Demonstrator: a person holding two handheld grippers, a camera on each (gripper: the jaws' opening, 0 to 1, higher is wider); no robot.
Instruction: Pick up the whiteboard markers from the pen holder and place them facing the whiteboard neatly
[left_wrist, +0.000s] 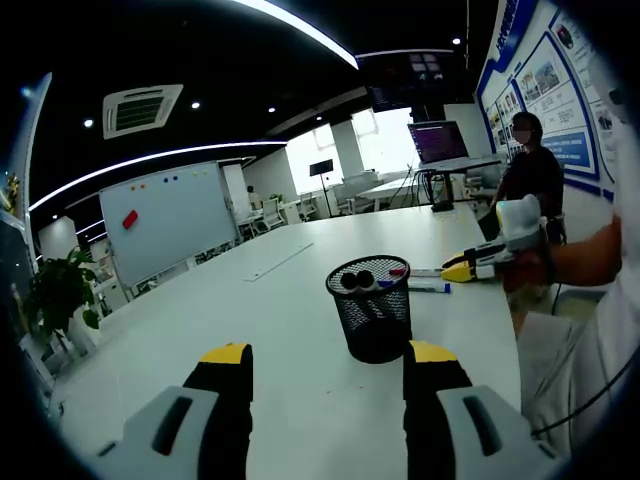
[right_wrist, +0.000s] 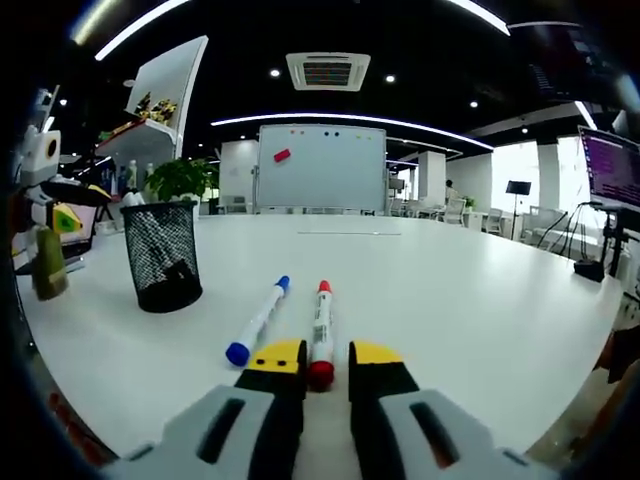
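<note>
Right gripper (right_wrist: 327, 368): nearest in the right gripper view. Its two yellow tips sit close together, one on each side of the red marker's near end. I cannot tell if they press on it.
Red marker (right_wrist: 321, 328): flat on the white table (right_wrist: 480, 300). Its far end points at the whiteboard (right_wrist: 320, 167).
Blue marker (right_wrist: 257, 320): flat on the table, just left of the red marker, not touching it. It leans a bit to the side and also points toward the whiteboard.
Left gripper (left_wrist: 328, 372): low in the left gripper view. Its fingers are spread wide with nothing between them.
Holder (left_wrist: 370, 308): black mesh cup, upright on the table, just past the left gripper's tips. Marker caps (left_wrist: 358, 281) peek out at the top.
Holder from the right gripper view: stands on the left, well apart from the two markers.
Person (left_wrist: 530, 170): stands at the far end of the table.
</note>
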